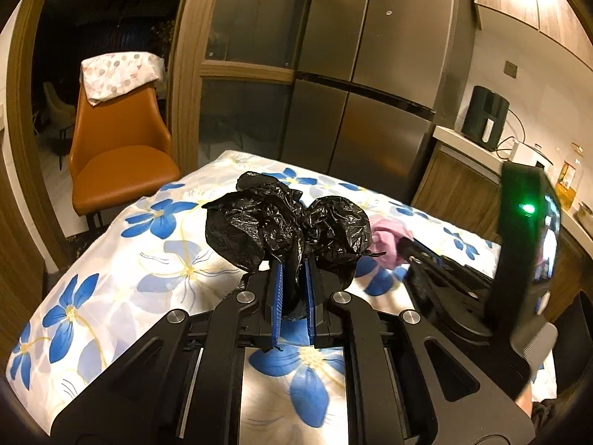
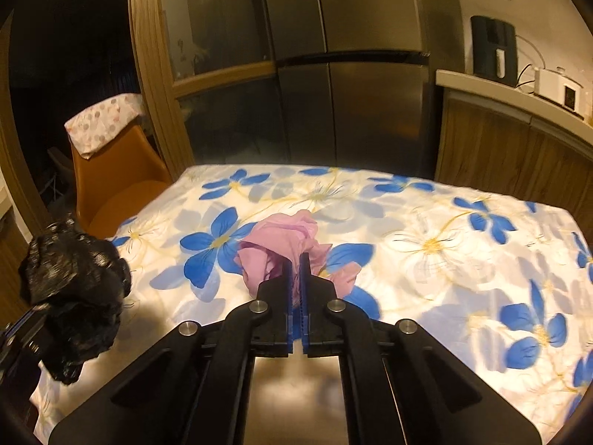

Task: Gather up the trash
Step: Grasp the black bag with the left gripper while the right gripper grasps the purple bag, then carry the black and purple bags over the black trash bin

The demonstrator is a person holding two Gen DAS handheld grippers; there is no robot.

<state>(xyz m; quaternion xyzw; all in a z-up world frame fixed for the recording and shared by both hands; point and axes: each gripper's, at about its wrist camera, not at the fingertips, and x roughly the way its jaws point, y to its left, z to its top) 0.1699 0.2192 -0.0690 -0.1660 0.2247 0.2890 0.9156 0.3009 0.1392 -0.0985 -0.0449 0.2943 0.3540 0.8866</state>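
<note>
My left gripper [image 1: 294, 270] is shut on a crumpled black plastic bag [image 1: 285, 226], held above the flowered tablecloth [image 1: 111, 259]. The bag also shows at the left edge of the right wrist view [image 2: 74, 289]. My right gripper [image 2: 295, 259] is shut on a crumpled pink plastic bag [image 2: 281, 244], held just over the cloth. The pink bag shows in the left wrist view [image 1: 387, 241], right of the black bag, with the right gripper's body [image 1: 463, 278] behind it.
The table is covered by a white cloth with blue flowers [image 2: 444, 244]. An orange chair [image 1: 118, 148] with a dotted cover stands at the far left corner. A steel fridge [image 2: 352, 74] is behind the table. A counter [image 2: 519, 92] with appliances is at the right.
</note>
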